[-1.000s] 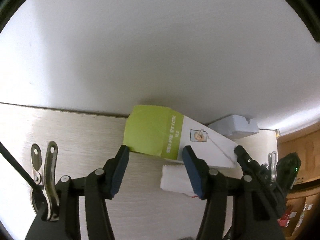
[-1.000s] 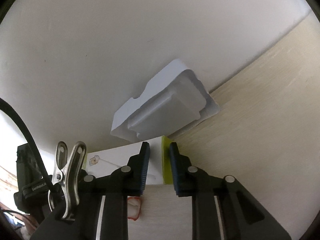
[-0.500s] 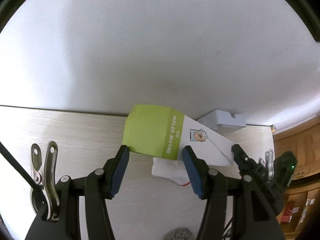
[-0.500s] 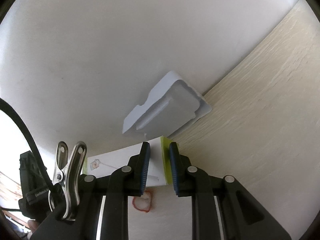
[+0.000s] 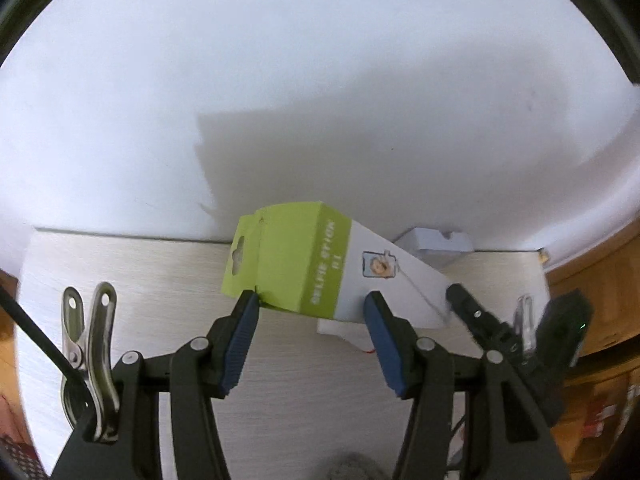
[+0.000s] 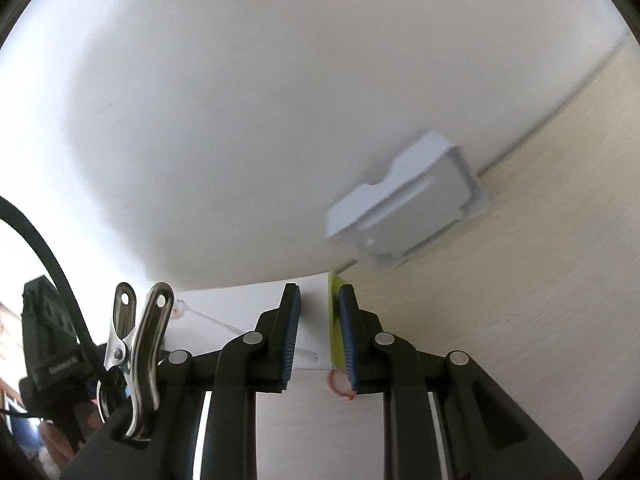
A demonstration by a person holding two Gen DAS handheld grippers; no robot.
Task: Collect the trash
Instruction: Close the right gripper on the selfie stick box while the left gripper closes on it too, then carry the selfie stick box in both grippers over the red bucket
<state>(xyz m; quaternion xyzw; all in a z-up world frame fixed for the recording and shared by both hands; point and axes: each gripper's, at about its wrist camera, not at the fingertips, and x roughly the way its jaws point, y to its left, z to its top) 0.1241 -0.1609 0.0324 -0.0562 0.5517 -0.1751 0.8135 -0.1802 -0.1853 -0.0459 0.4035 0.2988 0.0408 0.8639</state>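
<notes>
A green and white selfie-stick box (image 5: pixel 304 264) hangs slanted just above the pale wooden table (image 5: pixel 120 280). My right gripper (image 6: pixel 318 300) is shut on its white end (image 6: pixel 308 320); it shows in the left wrist view as right gripper (image 5: pixel 454 298), at the box's far tip. My left gripper (image 5: pixel 314 300) stands open, its blue pads at the near edge of the green end, spread along the box's length. A crumpled white tissue (image 5: pixel 344 332) with a red thread (image 6: pixel 340 388) lies under the box.
A white moulded plastic tray insert (image 6: pixel 404 208) leans where the table meets the white wall; it shows as tray insert (image 5: pixel 436 240) behind the box. Wooden furniture (image 5: pixel 592 280) stands past the table's right end.
The left camera rose and drew back, so more table shows. The box's green end tipped up and its hang tab came into view. In the right view the tray insert slid from centre to right.
</notes>
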